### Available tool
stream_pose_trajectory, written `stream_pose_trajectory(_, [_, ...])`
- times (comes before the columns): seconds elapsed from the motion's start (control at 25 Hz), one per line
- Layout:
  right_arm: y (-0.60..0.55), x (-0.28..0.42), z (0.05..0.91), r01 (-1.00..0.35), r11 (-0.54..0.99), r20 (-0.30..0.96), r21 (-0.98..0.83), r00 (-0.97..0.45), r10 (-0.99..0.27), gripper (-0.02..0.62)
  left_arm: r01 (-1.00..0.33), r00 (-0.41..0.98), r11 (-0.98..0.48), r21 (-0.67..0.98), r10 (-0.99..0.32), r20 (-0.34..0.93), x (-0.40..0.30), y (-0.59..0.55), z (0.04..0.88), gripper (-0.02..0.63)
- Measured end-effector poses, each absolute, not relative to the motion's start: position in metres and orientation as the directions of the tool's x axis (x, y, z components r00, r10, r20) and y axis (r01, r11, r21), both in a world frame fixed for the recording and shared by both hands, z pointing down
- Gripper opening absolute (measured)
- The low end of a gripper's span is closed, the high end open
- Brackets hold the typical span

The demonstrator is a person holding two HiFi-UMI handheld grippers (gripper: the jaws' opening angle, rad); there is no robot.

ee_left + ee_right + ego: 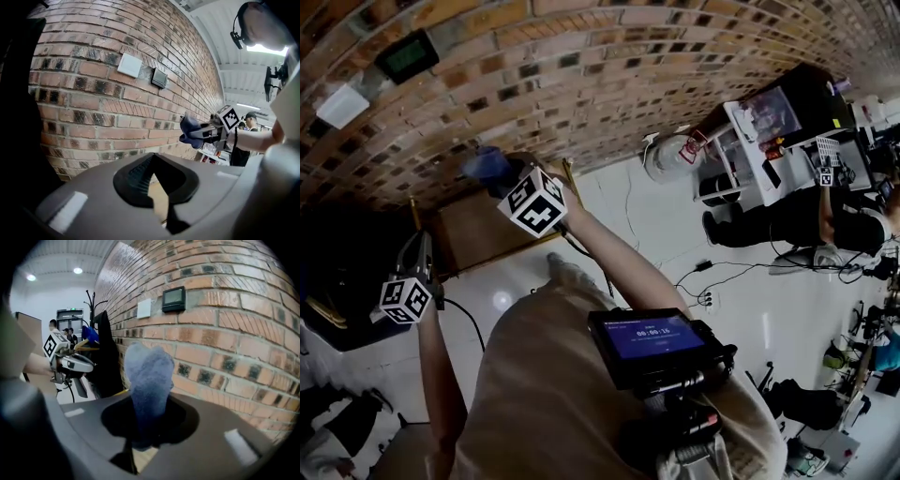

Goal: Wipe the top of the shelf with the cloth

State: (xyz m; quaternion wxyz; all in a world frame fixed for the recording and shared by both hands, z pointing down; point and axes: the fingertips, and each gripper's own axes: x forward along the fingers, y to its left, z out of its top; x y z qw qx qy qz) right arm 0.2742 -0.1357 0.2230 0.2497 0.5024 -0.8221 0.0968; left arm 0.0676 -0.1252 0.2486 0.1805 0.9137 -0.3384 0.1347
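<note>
The blue cloth (487,164) is bunched in my right gripper (502,176), which is shut on it and held up close to the brick wall, above the back of the wooden shelf top (483,234). In the right gripper view the cloth (147,380) stands up out of the jaws. From the left gripper view the cloth (190,129) and the right gripper (197,133) hang to the right in the air. My left gripper (420,246) hovers at the shelf's left end, holds nothing, and its jaws look shut.
A black coat (105,357) hangs on a rack left of the shelf. The brick wall carries a white plate (130,64) and a small display (174,298). A white cart (750,141), a seated person (787,220) and floor cables (703,281) lie to the right.
</note>
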Motion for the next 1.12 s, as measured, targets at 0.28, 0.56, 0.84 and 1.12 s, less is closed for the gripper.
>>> stream_pose_trajectory(0.28, [-0.127, 0.318, 0.24, -0.887, 0.446, 0.498, 0.121, -0.334, -0.8, 0.089, -0.694, 0.715, -0.66, 0.287, -0.586, 0.382, 0.099, -0.116, 0.275, 0.0])
stream_pose_trajectory(0.56, [-0.125, 0.329, 0.241, -0.904, 0.412, 0.495, 0.113, -0.309, -0.812, 0.089, -0.683, 0.725, -0.671, 0.29, -0.573, 0.382, 0.108, -0.12, 0.275, 0.0])
stream_pose_trajectory(0.84, [-0.127, 0.32, 0.239, -0.89, 0.425, 0.51, 0.166, -0.292, -0.809, 0.089, -0.671, 0.733, -0.687, 0.279, -0.558, 0.388, 0.103, -0.126, 0.272, 0.0])
stream_pose_trajectory(1.12, [-0.133, 0.307, 0.244, -0.869, 0.452, 0.54, 0.2, -0.288, -0.791, 0.089, -0.665, 0.736, -0.693, 0.277, -0.548, 0.396, 0.098, -0.133, 0.271, 0.0])
